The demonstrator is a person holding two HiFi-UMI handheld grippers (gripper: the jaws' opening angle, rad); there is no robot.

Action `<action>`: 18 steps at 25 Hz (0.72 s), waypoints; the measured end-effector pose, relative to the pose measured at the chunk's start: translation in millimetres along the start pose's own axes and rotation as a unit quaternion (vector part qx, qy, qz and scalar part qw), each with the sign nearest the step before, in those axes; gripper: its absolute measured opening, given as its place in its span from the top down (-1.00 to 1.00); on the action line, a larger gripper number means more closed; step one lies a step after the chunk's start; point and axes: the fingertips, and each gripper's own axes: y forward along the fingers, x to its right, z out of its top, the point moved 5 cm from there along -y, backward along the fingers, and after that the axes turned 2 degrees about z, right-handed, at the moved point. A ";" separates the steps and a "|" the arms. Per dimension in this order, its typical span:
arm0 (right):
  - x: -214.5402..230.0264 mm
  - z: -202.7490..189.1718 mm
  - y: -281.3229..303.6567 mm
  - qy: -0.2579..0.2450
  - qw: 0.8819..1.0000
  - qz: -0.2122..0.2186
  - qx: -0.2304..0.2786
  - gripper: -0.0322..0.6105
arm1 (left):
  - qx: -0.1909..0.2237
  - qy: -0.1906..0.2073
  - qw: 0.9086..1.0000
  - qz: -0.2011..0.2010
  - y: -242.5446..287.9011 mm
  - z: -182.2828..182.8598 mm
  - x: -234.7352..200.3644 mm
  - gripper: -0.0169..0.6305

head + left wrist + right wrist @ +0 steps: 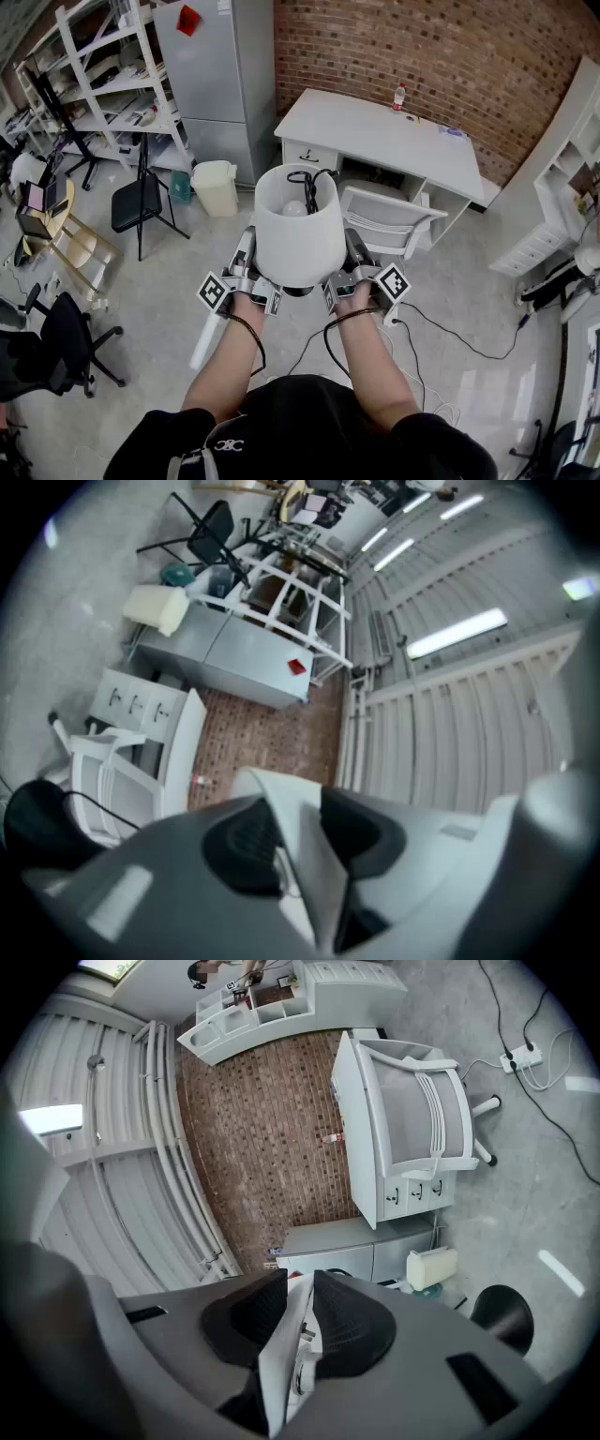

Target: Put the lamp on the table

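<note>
Left gripper [246, 261] and right gripper [358, 258] each pinch the lamp [300, 234] by its shade [279, 1358], on opposite sides. It hangs mid-frame in the head view, over the floor [150, 281] and short of the table [384, 131] at upper centre. Only the gripper views show the grip (a thin white wall clamped between dark jaws). Only the head view shows the bulb [294, 208] and coiled cord [309, 180] inside. The lamp is roughly upright, its axis vertical and its open mouth facing up at the camera.
</note>
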 end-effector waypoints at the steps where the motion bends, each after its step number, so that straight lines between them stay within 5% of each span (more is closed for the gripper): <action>1: -0.6 0.1 0.2 0.000 1.000 0.000 -0.002 0.65 | 0.001 0.000 1.000 -0.001 0.1 -0.3 0.7 0.60; 18: 10.7 -51.0 10.0 0.000 1.000 0.011 -0.004 0.65 | -0.002 0.003 1.000 -0.021 -23.6 44.9 16.6 0.60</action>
